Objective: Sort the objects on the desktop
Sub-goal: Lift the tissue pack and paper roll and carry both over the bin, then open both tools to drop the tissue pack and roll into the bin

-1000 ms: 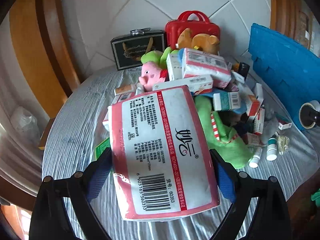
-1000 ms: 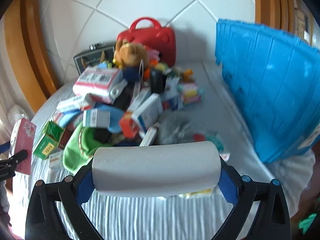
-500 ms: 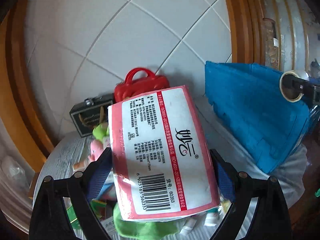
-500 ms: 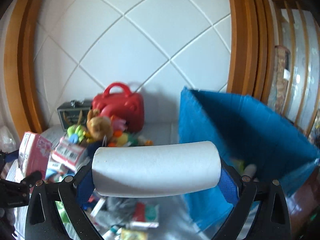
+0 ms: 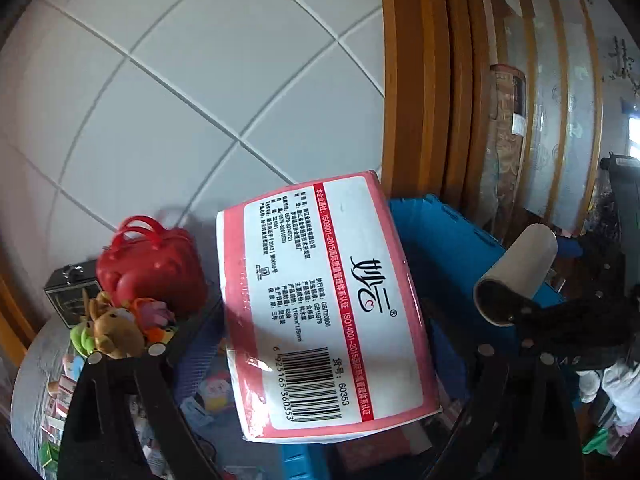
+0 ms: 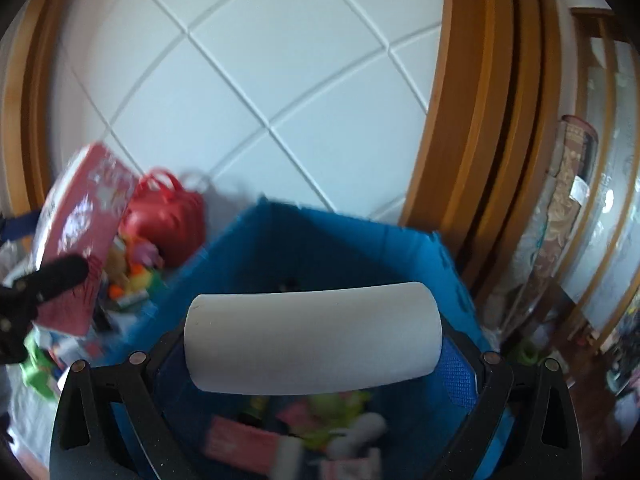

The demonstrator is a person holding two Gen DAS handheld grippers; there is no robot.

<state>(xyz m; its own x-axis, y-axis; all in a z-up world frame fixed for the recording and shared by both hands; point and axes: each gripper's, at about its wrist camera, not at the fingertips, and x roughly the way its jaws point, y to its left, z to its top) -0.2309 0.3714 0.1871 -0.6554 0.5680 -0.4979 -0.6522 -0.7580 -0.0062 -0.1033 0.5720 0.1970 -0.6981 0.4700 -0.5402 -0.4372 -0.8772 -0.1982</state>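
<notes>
Closest, the left gripper (image 5: 320, 344) is clamped on a pink tissue pack (image 5: 324, 304), and the right gripper (image 6: 316, 360) is clamped on a white roll (image 6: 314, 340). Both are held above the blue bin (image 6: 332, 240), which contains blurred packets and something green. Farther left, a red case (image 5: 150, 266) and plush toys (image 5: 116, 330) lie on the surface (image 5: 36, 364).

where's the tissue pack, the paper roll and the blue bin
tissue pack (image 5: 328, 300), left wrist view, middle of its white label
paper roll (image 6: 314, 338), right wrist view, middle of its curved white side
blue bin (image 6: 320, 248), right wrist view, inner face of its far wall
</notes>
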